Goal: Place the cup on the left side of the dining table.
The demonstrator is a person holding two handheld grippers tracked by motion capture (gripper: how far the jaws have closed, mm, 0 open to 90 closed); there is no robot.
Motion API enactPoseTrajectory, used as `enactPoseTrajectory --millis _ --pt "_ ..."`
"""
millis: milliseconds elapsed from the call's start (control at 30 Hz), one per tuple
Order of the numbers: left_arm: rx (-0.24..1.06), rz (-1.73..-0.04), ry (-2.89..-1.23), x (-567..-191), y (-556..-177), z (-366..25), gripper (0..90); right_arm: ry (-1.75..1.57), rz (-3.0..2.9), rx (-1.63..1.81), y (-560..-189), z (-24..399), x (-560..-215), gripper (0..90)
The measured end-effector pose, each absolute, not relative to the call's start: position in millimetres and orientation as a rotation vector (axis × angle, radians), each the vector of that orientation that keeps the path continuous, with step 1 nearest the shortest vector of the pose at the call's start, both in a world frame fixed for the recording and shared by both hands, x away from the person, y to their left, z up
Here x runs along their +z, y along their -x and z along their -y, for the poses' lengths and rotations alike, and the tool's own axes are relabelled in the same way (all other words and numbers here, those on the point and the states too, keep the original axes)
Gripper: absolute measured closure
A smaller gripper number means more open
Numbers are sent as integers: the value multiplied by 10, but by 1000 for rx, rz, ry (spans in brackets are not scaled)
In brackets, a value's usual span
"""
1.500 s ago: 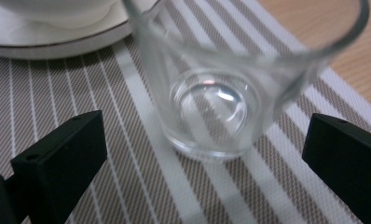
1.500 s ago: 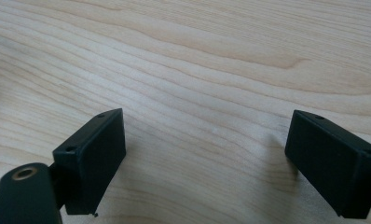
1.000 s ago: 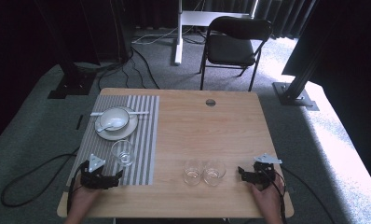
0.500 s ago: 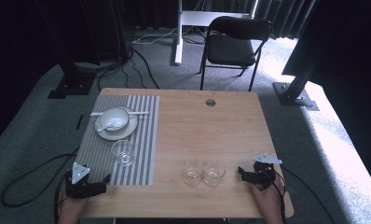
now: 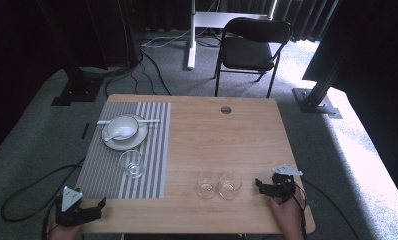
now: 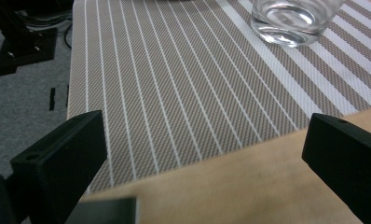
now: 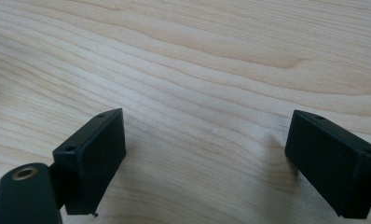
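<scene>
1. Jaws of the left gripper (image 5: 98, 207) stand wide apart and hold nothing; in the left gripper view (image 6: 202, 154) only mat and table edge lie between them.
2. Jaws of the right gripper (image 5: 258, 184) are likewise spread wide and empty; in the right gripper view (image 7: 204, 154) bare wood fills the gap.
3. Left gripper sits at the near-left corner of the table (image 5: 222, 145), at the table edge, held by the left hand (image 5: 62, 231). Its jaws point toward the mat's near-left corner.
4. Right gripper rests near the near-right part of the table, held by the right hand (image 5: 287, 215), jaws pointing left toward 2 glasses.
5. Striped mat (image 5: 129, 150) covers the left part of the table. In the left gripper view its near edge (image 6: 174, 102) runs just ahead of the jaws.
6. Plate (image 5: 124, 137) lies on the far part of the mat, with a bowl (image 5: 122, 126) on it and a spoon (image 5: 112, 134) in the bowl. A white utensil (image 5: 149, 120) lies behind the plate; its kind cannot be told.
7. 1 glass (image 5: 131, 163) stands upright on the mat, near the plate; it shows at the top of the left gripper view (image 6: 291, 21).
8. 2 glasses (image 5: 206, 185) (image 5: 229, 185) stand side by side on bare wood, touching or nearly so, left of the right gripper and apart from it.
9. Chair (image 5: 252, 47) stands on the floor beyond the table.
</scene>
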State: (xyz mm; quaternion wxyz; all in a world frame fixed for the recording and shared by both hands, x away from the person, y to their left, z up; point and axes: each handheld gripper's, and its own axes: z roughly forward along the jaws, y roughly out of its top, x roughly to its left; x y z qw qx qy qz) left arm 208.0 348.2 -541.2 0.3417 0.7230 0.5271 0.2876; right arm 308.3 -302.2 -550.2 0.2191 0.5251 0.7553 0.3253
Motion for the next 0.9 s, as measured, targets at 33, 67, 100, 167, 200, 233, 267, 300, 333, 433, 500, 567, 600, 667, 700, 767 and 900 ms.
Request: enactPoseTrajectory --millis 33,67,100,167,200,233,267,300,333,433,500,567,600,667,700,767,900 --pt "745 -1369 -1876 -5421 -2055 -3500 3 -1453 -2090 900 -3083 3023 -5502 116" --pt "754 -1369 -1875 -5433 -2031 -3513 3 -1453 -2090 900 -3083 3023 -5502 117" --pt "767 -1368 -1876 -5443 -2005 -3525 3 -1453 -2090 900 -3083 3023 -5502 116" --pt "768 -1370 -1877 -5452 -1974 -3551 3 -1453 -2090 900 -3083 3023 -5502 116" --pt "768 -1364 -1871 -5454 -1961 -3562 3 -1453 -2090 900 -3083 3023 -5502 117" --pt "769 -1360 -1873 -5454 -1950 -3572 3 -1453 -2090 900 -3083 3023 -5502 116" --pt "773 -1359 -1876 -5456 -1941 -3578 3 -1453 -2090 900 -3083 3023 -5502 116" --pt "777 -1352 -1880 -5461 -1932 -3584 3 -1453 -2090 900 -3083 3023 -5502 116" --pt "778 -1351 -1885 -5467 -1926 -3589 3 -1453 -2090 900 -3083 3023 -5502 116" --pt "782 -1349 -1892 -5477 -1901 -3609 3 -1453 -2090 900 -3083 3023 -5502 116" --pt "782 -1355 -1890 -5482 -1880 -3624 3 -1453 -2090 900 -3083 3023 -5502 117" --pt "789 -1361 -1890 -5484 -1856 -3643 3 -1453 -2090 900 -3083 3023 -5502 116" --pt "797 -1363 -1882 -5481 -1848 -3652 3 -1453 -2090 900 -3083 3023 -5502 117" --pt "805 -1365 -1863 -5472 -1822 -3683 3 -1453 -2090 900 -3083 3023 -5502 117" --pt "800 -1368 -1858 -5474 -1815 -3690 3 -1453 -2090 900 -3083 3023 -5502 117" --pt "804 -1376 -1865 -5486 -1800 -3704 3 -1453 -2090 900 -3083 3023 -5502 117" --pt "849 -1402 -1863 -5482 -1771 -3734 4 -1453 -2090 900 -3083 3023 -5502 116"
